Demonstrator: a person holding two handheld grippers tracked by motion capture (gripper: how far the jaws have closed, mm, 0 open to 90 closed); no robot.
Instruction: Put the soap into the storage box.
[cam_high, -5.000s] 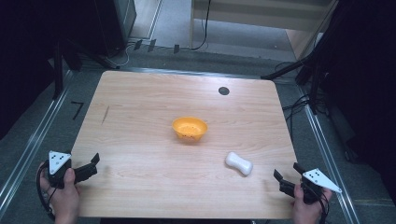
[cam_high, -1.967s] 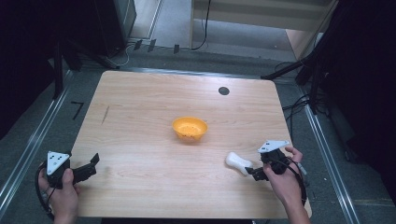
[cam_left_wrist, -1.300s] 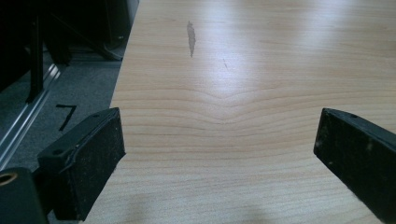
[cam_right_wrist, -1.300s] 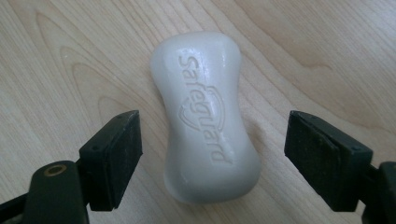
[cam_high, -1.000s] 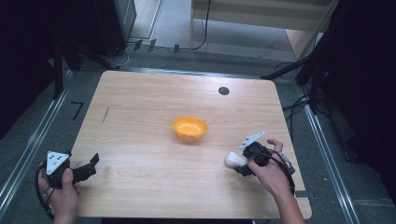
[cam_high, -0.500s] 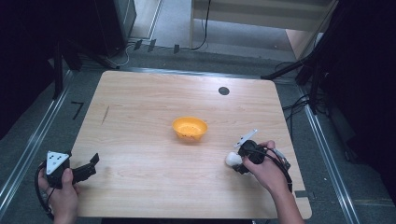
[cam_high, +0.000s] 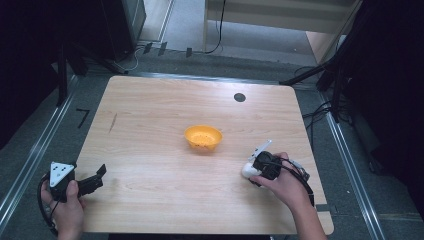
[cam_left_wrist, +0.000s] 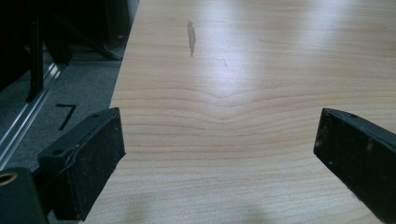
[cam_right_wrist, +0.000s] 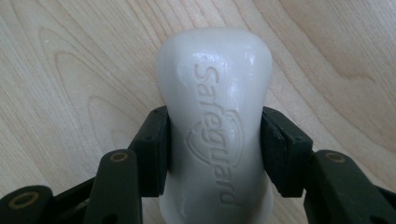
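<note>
Soap bar: white bar of soap (cam_right_wrist: 215, 126) embossed "Safeguard", lying on the worktop (cam_high: 165, 125) well to the right of the orange bowl (cam_high: 203, 138) and nearer the person's edge; in the high view only its rounded end (cam_high: 247, 170) shows past the tool.
Right gripper: right gripper (cam_right_wrist: 215, 149) sits over the soap; its jaws have just been closing, with the bar between them, and both pads now press on the bar's narrowed waist.
Soap contact: bar appears to lie flat on the wood, lettering face up; whether it is lifted at all I cannot tell.
Right hand: right hand (cam_high: 287, 185) wraps the tool body, forearm coming in from the near edge, further from the bowl than the soap.
Left gripper: left gripper (cam_high: 92, 181) is far to the left of the bowl, at the near-left corner of the worktop; jaws stand wide apart, nothing but bare wood grain between them.
Left hand: left hand (cam_high: 67, 207) holds that tool just off the worktop's edge.
Bowl: orange, upright, near the middle of the worktop, apart from both tools.
Worktop marks: round dark grommet (cam_high: 239, 97) beyond the bowl, to its right; a short dark scuff (cam_left_wrist: 191, 36) far left of the bowl.
</note>
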